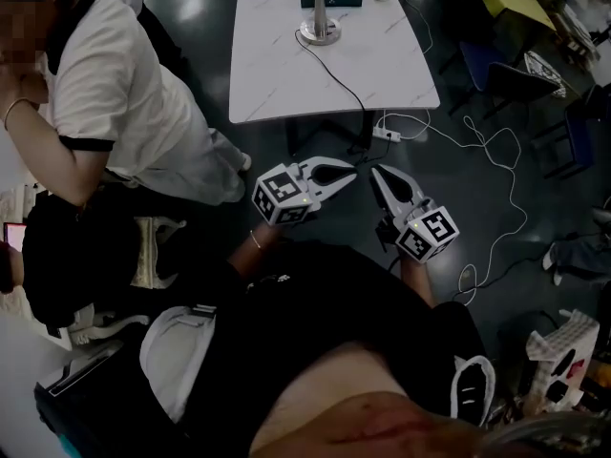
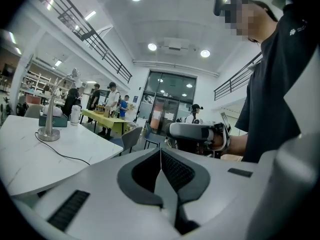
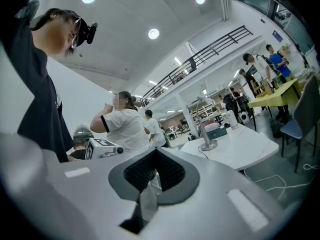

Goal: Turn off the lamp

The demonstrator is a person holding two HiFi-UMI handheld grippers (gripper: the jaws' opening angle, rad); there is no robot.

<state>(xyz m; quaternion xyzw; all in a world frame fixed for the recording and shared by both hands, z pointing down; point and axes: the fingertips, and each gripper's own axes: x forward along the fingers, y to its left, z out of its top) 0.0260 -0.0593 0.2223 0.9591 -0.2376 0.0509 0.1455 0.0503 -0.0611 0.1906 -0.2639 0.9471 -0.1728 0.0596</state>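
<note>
Pressing pad against pad with nothing caught between them, the jaws of the left gripper (image 1: 336,172) and of the right gripper (image 1: 380,176) are both clenched empty, the two held side by side close to the person's body over the dark floor (image 1: 544,213), short of the near edge of the white table (image 1: 391,65). The lamp (image 1: 320,27) stands on its round base near the table's far edge, well apart from both grippers, its black cord (image 1: 339,74) trailing across the top and over the near edge. Another person in a white shirt (image 1: 124,93) is beside the table's left edge.
</note>
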